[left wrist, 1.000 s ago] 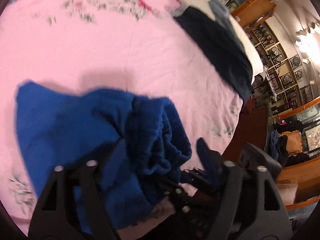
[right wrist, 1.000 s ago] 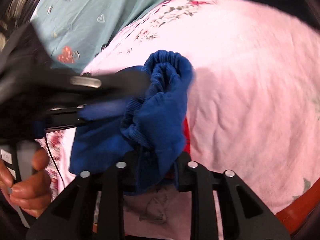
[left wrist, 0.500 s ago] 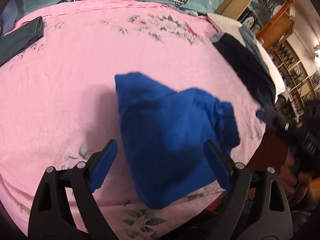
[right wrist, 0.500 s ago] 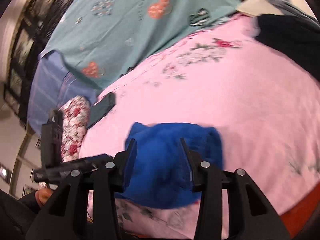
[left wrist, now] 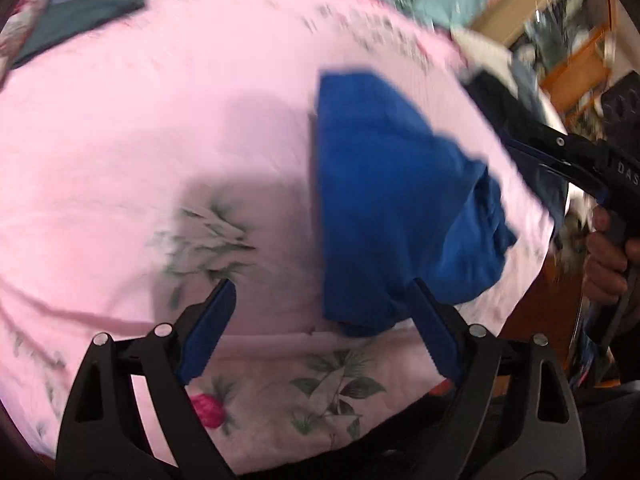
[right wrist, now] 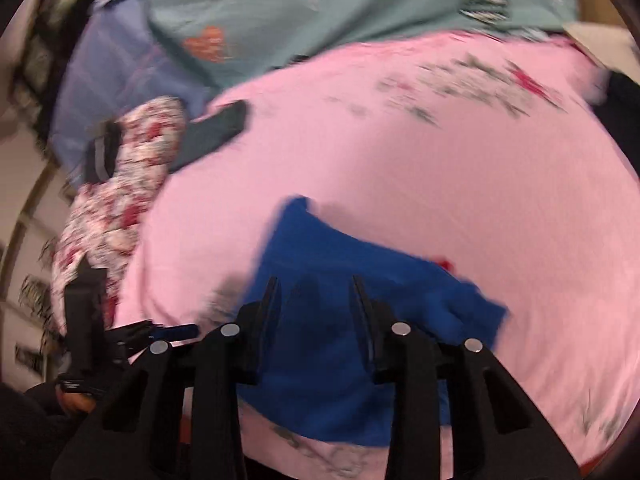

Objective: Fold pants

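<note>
Two grippers hang empty above the bed: the left gripper (left wrist: 320, 312) spread wide, the right gripper (right wrist: 312, 292) parted more narrowly, neither touching cloth. Just past their tips the blue pants (left wrist: 396, 204) lie in a folded bundle on the pink floral sheet (left wrist: 160, 120), close to the bed's near edge, one corner bunched and rumpled. That loose corner may spring open, or the bundle slide off the edge, if a careless tip drags it. Farther back lies a dark folded garment (left wrist: 80, 16).
</note>
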A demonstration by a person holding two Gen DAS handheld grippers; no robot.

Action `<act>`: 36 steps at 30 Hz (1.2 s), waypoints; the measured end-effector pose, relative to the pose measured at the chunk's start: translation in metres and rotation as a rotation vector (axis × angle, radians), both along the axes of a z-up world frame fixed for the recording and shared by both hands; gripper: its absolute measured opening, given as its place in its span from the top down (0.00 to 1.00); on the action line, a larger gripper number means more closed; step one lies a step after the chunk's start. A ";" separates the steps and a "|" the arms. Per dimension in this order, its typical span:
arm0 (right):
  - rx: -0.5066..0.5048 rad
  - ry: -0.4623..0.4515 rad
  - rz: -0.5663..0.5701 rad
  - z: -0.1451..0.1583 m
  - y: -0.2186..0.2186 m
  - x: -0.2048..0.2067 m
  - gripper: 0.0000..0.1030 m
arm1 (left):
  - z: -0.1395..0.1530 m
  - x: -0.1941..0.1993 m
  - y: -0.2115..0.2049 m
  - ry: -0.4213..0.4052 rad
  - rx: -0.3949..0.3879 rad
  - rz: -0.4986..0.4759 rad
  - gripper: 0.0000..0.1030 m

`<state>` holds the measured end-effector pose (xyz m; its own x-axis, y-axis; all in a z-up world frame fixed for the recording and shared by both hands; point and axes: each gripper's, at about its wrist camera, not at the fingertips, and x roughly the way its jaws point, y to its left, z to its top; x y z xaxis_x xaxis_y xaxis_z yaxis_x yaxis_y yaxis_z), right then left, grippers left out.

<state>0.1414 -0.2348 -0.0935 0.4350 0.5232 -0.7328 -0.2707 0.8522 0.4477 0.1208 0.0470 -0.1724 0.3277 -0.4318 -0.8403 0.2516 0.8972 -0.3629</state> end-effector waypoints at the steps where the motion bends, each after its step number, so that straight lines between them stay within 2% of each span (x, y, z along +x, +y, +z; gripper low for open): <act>1: 0.032 0.003 0.073 0.006 0.012 0.011 0.66 | 0.006 -0.002 0.006 -0.018 -0.017 0.030 0.15; 4: 0.035 0.017 0.231 0.001 0.048 0.048 0.66 | 0.015 -0.004 0.010 -0.071 -0.051 0.120 0.15; 6: 0.042 0.046 0.299 -0.014 0.062 0.070 0.68 | 0.009 -0.002 0.005 -0.072 -0.008 0.173 0.16; 8: 0.091 0.144 0.362 -0.040 0.073 0.095 0.69 | -0.015 -0.001 -0.007 -0.007 0.071 0.228 0.16; 9: 0.080 0.172 0.377 -0.053 0.076 0.105 0.72 | -0.022 0.000 -0.014 0.023 0.085 0.237 0.19; 10: 0.010 0.185 0.394 -0.073 0.079 0.116 0.79 | -0.034 -0.004 -0.019 0.055 0.092 0.254 0.19; 11: -0.026 0.197 0.392 -0.089 0.077 0.120 0.80 | -0.037 -0.008 -0.023 0.046 0.111 0.275 0.19; 12: -0.035 0.230 0.383 -0.106 0.073 0.128 0.92 | -0.037 -0.011 -0.027 0.027 0.143 0.291 0.19; 13: 0.026 0.269 0.373 -0.123 0.063 0.136 1.00 | -0.036 -0.013 -0.031 0.025 0.163 0.308 0.19; 15: 0.160 0.353 0.331 -0.137 0.043 0.147 1.00 | -0.032 -0.019 -0.030 0.024 0.165 0.356 0.19; 17: 0.214 0.359 0.286 -0.127 0.028 0.151 0.97 | -0.022 -0.028 -0.026 0.025 0.168 0.412 0.19; 18: 0.210 0.337 0.275 -0.116 0.022 0.151 0.90 | -0.017 -0.032 -0.023 0.021 0.174 0.431 0.20; 21: 0.320 0.264 0.308 -0.069 -0.006 0.144 0.88 | 0.018 -0.047 -0.022 -0.044 0.184 0.472 0.20; 24: 0.425 0.223 0.380 -0.035 -0.039 0.119 0.86 | 0.042 -0.045 -0.042 -0.108 0.144 0.423 0.18; 27: 0.448 0.232 0.415 -0.032 -0.066 0.089 0.86 | 0.051 -0.033 -0.086 -0.168 0.154 0.289 0.18; 29: 0.432 0.250 0.412 -0.042 -0.078 0.072 0.86 | 0.034 -0.022 -0.116 -0.142 0.192 0.213 0.18; 31: 0.384 0.306 0.387 -0.065 -0.089 0.054 0.86 | 0.009 -0.012 -0.139 -0.061 0.191 0.166 0.18; 32: 0.317 0.341 0.373 -0.081 -0.091 0.046 0.86 | -0.008 -0.014 -0.147 -0.017 0.220 0.144 0.17; 33: 0.226 0.351 0.372 -0.097 -0.092 0.038 0.90 | -0.022 -0.018 -0.156 0.006 0.267 0.108 0.17; 34: 0.217 0.336 0.378 -0.106 -0.099 0.027 0.90 | -0.027 -0.023 -0.164 -0.009 0.315 0.080 0.15; 36: 0.250 0.357 0.366 -0.108 -0.110 0.021 0.90 | -0.028 -0.028 -0.172 -0.035 0.362 0.050 0.15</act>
